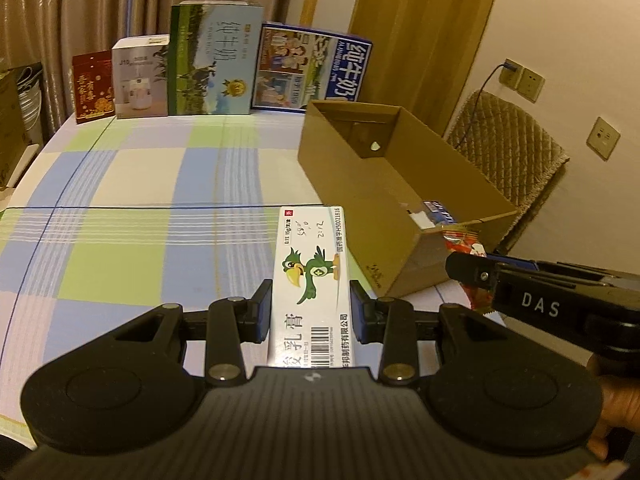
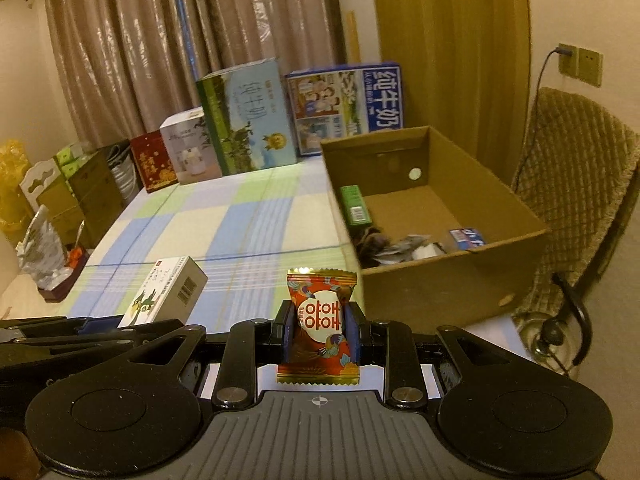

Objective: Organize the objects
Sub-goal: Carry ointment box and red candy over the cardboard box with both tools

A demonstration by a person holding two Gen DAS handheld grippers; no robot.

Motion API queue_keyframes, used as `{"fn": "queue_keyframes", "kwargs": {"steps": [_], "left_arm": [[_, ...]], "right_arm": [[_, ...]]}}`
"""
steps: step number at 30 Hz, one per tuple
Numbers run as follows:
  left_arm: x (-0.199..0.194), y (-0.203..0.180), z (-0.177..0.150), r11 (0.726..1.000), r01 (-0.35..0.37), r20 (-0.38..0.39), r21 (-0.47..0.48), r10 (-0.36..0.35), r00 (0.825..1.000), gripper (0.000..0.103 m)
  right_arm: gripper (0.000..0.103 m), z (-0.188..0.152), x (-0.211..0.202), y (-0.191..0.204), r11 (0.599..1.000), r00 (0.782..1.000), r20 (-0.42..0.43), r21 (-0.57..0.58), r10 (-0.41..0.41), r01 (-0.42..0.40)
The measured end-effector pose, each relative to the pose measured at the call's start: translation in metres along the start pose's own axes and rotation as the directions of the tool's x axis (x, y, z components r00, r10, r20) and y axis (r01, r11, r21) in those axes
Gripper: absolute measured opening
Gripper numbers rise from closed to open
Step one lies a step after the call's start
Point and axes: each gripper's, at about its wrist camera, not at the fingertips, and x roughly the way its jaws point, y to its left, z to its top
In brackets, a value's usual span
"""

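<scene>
My left gripper has its fingers clamped on the white ointment box; my right gripper pinches the red candy packet between its fingers, near the cardboard box.

Left gripper clamped, blue pads pressing both long sides of the ointment box, pointing forward and level over the table. Right gripper likewise closed, pinching the red candy packet upright between its pads, just to the right of the left one and angled across toward it. Part of a hand visible beneath the right gripper's body.
</scene>
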Motion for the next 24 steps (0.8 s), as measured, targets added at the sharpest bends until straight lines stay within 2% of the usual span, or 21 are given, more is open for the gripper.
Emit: {"fn": "queue_keyframes", "kwargs": {"steps": [15, 24], "left_arm": [[0.0, -0.014, 0.001, 1.0, 0.025, -0.012, 0.01, -0.025, 1.0, 0.033], [0.008, -0.034, 0.004, 0.998, 0.06, -0.031, 0.027, -0.059, 0.998, 0.033]], "right_arm": [[0.023, 0.001, -0.009, -0.014, 1.0, 1.0, 0.012, 0.016, -0.013, 0.013], [0.023, 0.006, -0.012, -0.035, 0.998, 0.998, 0.024, 0.022, -0.051, 0.051]]}}
